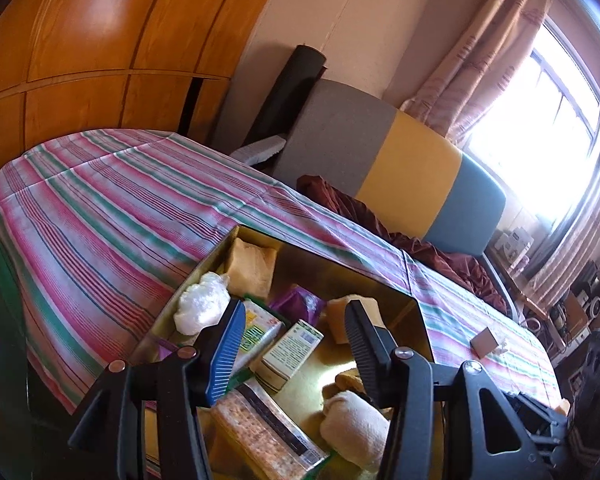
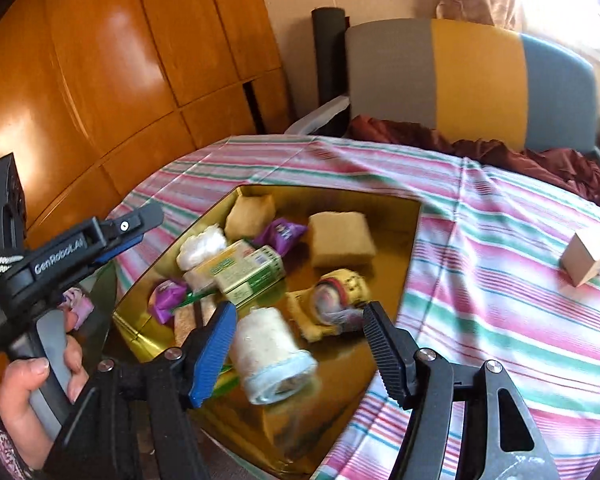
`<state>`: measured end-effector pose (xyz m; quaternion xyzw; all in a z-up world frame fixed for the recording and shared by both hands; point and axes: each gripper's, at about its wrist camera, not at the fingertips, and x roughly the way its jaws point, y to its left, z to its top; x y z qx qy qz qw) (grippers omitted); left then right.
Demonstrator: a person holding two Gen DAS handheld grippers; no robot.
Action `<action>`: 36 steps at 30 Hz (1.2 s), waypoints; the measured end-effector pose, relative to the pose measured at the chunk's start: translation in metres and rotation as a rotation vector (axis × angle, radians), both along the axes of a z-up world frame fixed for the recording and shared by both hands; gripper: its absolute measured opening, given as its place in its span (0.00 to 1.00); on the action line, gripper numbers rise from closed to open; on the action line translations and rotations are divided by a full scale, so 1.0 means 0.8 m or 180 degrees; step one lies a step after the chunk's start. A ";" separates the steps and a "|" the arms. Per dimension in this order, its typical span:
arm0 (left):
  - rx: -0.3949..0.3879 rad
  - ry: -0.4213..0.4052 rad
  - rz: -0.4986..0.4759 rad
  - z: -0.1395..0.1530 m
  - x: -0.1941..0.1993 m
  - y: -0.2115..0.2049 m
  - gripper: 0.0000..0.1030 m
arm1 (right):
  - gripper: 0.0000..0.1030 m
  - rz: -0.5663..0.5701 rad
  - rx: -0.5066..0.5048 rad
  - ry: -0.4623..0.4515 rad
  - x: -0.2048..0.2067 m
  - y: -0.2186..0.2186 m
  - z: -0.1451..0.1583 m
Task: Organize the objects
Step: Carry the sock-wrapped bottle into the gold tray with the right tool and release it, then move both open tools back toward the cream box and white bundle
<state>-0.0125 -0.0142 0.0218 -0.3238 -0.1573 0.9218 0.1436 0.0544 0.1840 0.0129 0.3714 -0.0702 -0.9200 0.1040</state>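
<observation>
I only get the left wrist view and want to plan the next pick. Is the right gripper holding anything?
Observer: No. The right gripper is open. A blurred white roll sits between its fingers, beside the blue one and clear of the black one, over the gold tray.
Operator: What lies just past that roll?
Observer: A yellow roll near the tray's middle, apart from the white one.
Operator: Where does my left gripper stand from outside?
Observer: The left gripper reaches over the tray's left edge, with a hand around its handle.
</observation>
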 end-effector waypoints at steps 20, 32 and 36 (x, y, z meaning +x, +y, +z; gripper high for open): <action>-0.0003 -0.0109 -0.0687 -0.003 0.030 0.067 0.51 | 0.67 -0.0630 0.0231 -0.0116 0.023 0.105 -0.022; -0.0031 -0.0307 -0.1249 -0.007 0.045 0.140 0.58 | 0.70 -0.1575 0.0363 -0.0411 0.058 0.272 -0.069; -0.0088 -0.0285 -0.1405 -0.002 0.048 0.172 0.58 | 0.70 -0.1977 0.0231 -0.0478 0.069 0.332 -0.080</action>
